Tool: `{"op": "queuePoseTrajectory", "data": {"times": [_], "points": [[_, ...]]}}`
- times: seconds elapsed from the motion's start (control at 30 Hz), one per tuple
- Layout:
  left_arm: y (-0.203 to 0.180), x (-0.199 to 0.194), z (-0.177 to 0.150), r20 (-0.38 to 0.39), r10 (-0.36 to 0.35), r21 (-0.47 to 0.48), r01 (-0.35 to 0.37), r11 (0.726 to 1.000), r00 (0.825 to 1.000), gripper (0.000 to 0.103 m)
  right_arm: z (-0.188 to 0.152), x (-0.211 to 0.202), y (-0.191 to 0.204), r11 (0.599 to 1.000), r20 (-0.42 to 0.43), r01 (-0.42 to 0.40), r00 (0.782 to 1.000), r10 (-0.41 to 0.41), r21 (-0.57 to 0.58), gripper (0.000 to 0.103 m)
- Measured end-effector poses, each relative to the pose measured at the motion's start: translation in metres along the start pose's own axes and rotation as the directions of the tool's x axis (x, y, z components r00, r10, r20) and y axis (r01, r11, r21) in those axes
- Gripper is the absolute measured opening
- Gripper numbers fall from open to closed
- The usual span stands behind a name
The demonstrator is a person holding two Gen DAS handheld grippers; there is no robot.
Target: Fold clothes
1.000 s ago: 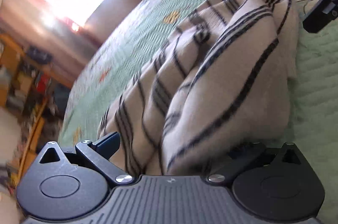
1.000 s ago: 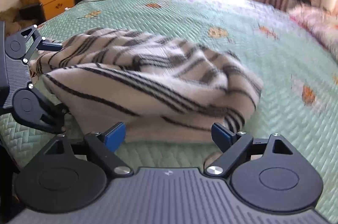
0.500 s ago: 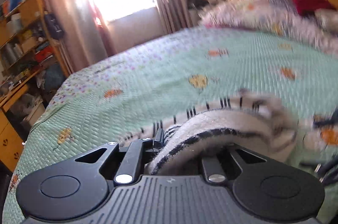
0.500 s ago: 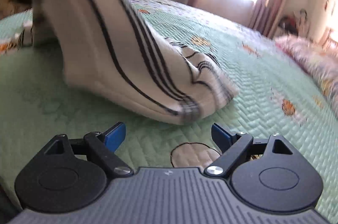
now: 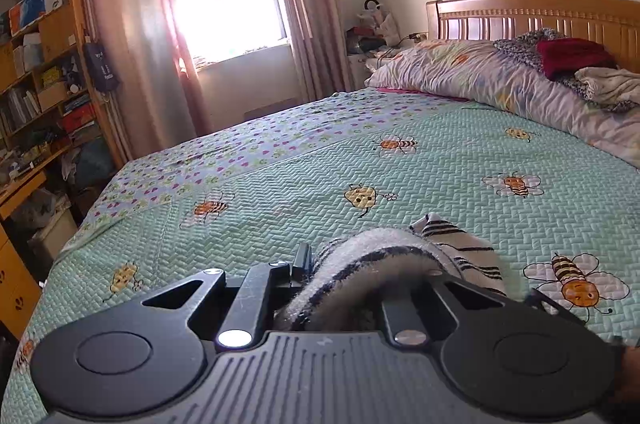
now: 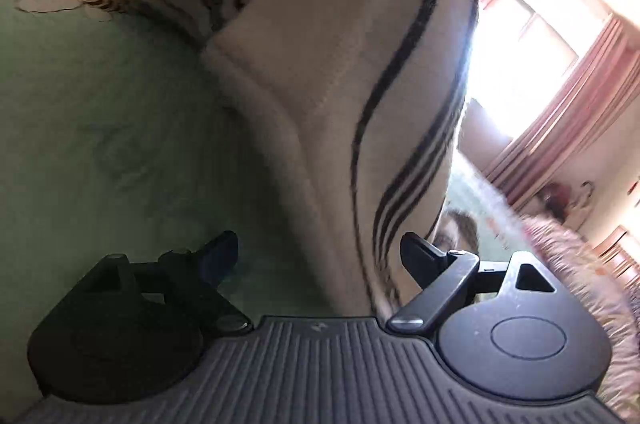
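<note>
Cream wool with black stripes, the sweater (image 5: 384, 264) is pinched in the left tool (image 5: 360, 288) and lifted off the green quilted bed (image 5: 440, 168), its body hanging before the right tool (image 6: 320, 256), whose jaws gape wide around a hanging edge without pressing. This looks like the lift-and-spread step; next the right tool likely needs to close on that edge.

Daylight is pouring through a window (image 5: 226, 0) between pink curtains (image 5: 136, 56), lighting a bed (image 5: 400, 184) under a green bee-print quilt, while a wooden headboard (image 5: 532, 16) is standing against the white wall and cluttered wooden shelves (image 5: 40, 72) are lining the left.
</note>
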State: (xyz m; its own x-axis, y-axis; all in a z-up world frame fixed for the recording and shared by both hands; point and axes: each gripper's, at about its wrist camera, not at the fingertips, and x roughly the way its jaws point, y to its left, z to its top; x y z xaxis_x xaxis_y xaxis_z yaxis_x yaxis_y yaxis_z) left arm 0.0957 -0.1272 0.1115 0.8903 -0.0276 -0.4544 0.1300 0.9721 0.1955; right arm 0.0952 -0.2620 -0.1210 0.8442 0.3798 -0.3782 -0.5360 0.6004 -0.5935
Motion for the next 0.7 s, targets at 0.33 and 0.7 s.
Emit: {"op": "queuePoseTrajectory", "data": {"times": [0.33,0.7], "points": [[0.03,-0.04,-0.033,0.027,0.046,-0.083,-0.043,0.996,0.999,0.013,0.038,-0.045,-0.061,0.941,0.153,0.151,0.967,-0.204,0.302,0.007],[0.036,-0.179,0.021,0.35,0.116,-0.053,-0.104,0.993,0.93,0.011,0.129,-0.213,-0.15,0.868,0.462,0.274,0.758,-0.46,0.414,0.007]]}}
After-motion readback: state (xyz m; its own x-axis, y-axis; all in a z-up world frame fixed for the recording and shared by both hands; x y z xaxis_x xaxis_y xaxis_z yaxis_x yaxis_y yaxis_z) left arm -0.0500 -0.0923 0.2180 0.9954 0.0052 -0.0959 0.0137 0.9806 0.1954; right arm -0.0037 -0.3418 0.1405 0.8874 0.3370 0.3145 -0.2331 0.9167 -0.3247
